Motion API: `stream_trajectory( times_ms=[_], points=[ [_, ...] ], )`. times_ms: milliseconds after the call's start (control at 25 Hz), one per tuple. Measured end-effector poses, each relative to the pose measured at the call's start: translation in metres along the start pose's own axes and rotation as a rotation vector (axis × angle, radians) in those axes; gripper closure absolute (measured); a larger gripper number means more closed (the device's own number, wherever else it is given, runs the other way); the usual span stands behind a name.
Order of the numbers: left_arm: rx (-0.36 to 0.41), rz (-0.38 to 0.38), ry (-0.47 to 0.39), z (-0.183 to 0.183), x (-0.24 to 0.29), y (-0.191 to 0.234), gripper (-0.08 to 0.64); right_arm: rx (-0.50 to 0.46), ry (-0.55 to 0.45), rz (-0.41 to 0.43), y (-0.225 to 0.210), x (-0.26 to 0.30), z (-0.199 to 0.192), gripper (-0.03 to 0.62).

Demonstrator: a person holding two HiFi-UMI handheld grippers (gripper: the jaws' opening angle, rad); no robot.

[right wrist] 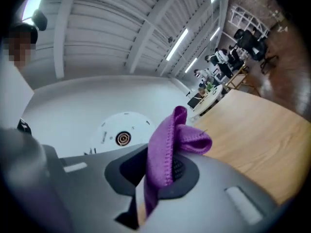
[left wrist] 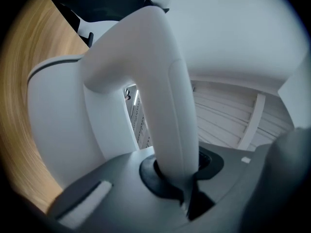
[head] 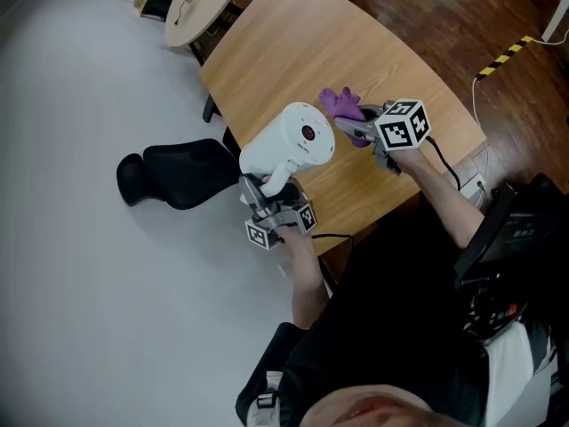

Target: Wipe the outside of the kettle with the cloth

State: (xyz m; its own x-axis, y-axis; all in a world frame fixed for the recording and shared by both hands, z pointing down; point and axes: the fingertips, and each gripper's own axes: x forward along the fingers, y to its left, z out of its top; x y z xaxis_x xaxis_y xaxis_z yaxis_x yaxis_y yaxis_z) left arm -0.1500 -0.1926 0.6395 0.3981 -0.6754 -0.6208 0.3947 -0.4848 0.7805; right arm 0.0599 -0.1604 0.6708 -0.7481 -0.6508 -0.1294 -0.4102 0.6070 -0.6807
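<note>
Meanwhile, kettle (head: 289, 140) tipped aloft.
My left gripper (head: 264, 194) jaws clamp the handle (left wrist: 170, 110), right gripper (head: 354, 132) jaws the cloth (head: 341, 103) at two o'clock; pressure could twist the kettle free.

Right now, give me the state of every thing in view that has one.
left gripper: shut on the handle of the kettle.
right gripper: shut on the cloth.
kettle: held tipped on its side, underside toward the right gripper.
cloth: bunched, pinched at one end.
</note>
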Motion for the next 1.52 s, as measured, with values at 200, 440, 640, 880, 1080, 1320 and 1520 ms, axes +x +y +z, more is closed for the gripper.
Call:
stream_trajectory(
  times_ms=[200,440,640,880,1080,1320,1520],
  points=[
    [-0.025,-0.004,-0.011,0.005,-0.007,-0.002,0.213,-0.255,-0.055,0.347,0.143,0.021,0.046,0.554],
    [-0.042,-0.029,-0.023,-0.001,-0.011,-0.004,0.215,-0.187,0.017,0.252,0.070,0.043,0.030,0.554],
    [0.014,-0.014,-0.036,0.019,-0.020,-0.007,0.215,0.012,0.016,0.050,-0.015,0.026,-0.009,0.554],
    [-0.007,0.000,-0.025,0.013,-0.014,0.005,0.215,-0.248,-0.022,0.382,0.109,0.029,-0.001,0.554],
    [0.098,0.032,0.091,-0.017,-0.049,-0.005,0.215,-0.065,0.098,-0.050,-0.046,-0.002,-0.073,0.554],
    [0.479,0.190,0.555,-0.031,-0.103,0.009,0.210,-0.023,0.091,-0.096,-0.029,-0.042,-0.131,0.554],
    [0.713,0.306,0.843,0.002,-0.131,-0.016,0.207,0.074,0.080,-0.183,0.048,-0.039,-0.163,0.554]
  ],
)
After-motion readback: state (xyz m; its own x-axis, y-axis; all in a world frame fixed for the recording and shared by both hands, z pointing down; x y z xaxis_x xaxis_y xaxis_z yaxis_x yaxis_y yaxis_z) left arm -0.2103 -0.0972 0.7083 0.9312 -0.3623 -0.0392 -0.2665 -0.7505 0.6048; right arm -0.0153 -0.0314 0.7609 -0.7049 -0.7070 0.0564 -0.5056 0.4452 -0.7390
